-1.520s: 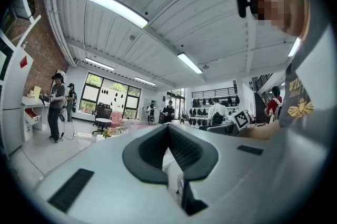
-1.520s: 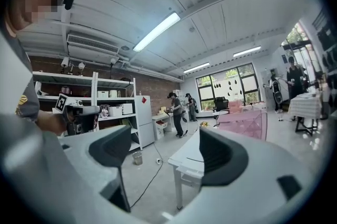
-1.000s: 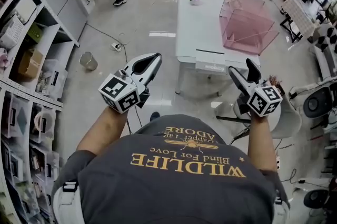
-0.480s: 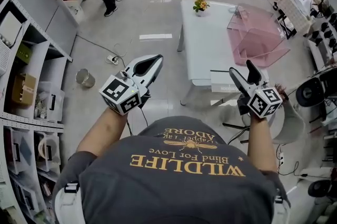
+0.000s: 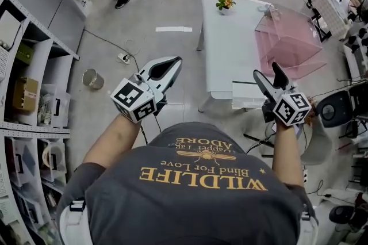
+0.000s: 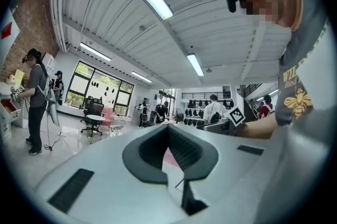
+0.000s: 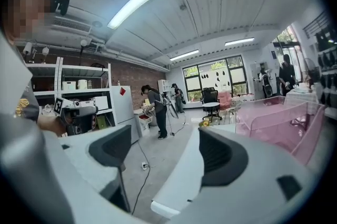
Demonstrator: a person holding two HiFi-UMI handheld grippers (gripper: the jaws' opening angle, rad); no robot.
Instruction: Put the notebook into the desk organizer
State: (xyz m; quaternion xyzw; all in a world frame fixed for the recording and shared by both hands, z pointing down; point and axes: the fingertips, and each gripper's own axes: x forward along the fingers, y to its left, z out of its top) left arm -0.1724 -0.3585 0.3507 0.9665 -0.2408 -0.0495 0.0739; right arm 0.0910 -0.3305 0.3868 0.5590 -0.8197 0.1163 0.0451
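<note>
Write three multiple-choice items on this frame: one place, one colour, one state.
1. The flowers sit on the table at: A) its near end B) its far end C) its middle
2. The desk organizer is: A) blue B) green C) pink
3. Jaws of the right gripper are: A) apart, empty B) shut on the notebook C) shut on the flowers
B: the flowers stand at the end farthest from the person. C: its clear walls are pink. A: floor shows between the jaws.
</note>
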